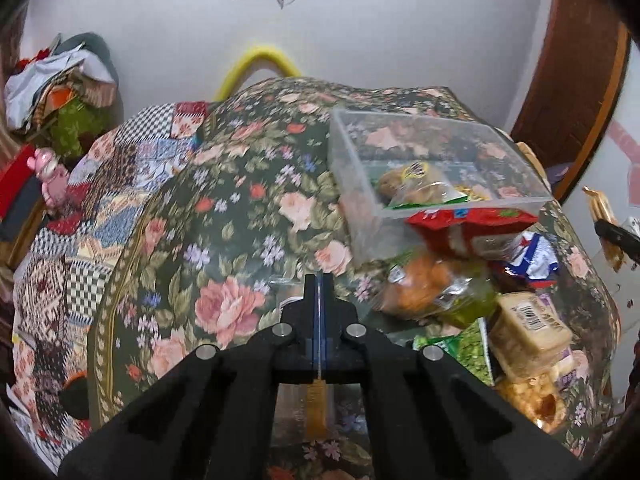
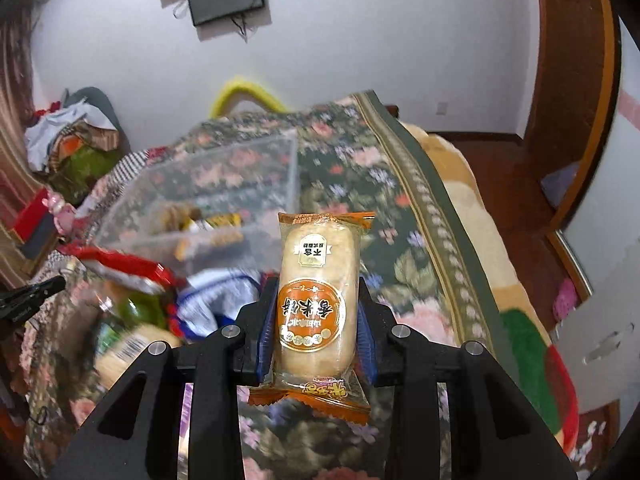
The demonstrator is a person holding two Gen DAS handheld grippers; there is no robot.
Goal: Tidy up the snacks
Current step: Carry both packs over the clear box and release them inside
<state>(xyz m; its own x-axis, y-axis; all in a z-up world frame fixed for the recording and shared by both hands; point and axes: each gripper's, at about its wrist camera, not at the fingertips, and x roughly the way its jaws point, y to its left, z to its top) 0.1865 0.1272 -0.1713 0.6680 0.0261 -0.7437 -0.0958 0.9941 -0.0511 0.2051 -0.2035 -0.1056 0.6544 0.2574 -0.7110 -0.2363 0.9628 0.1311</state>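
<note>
My right gripper (image 2: pixel 318 284) is shut on an orange-wrapped rice cracker packet (image 2: pixel 316 300) and holds it upright above the floral cloth, right of the clear plastic box (image 2: pixel 224 184). The box (image 1: pixel 424 160) holds a few snack packets (image 1: pixel 416 184). A heap of loose snacks lies in front of it: a red bag (image 1: pixel 472 224), a green-and-orange packet (image 1: pixel 436 288), a blue-white packet (image 1: pixel 532 260) and a pale cracker packet (image 1: pixel 528 324). My left gripper (image 1: pixel 319 280) is shut and empty, over the cloth left of the heap.
The floral cloth (image 1: pixel 240 220) covers a rounded surface; a patchwork cloth (image 1: pixel 104 200) lies to its left. Piled clothes (image 1: pixel 60 80) sit at the far left. A wooden door frame (image 2: pixel 576 100) and a beige blanket (image 2: pixel 480 240) are on the right.
</note>
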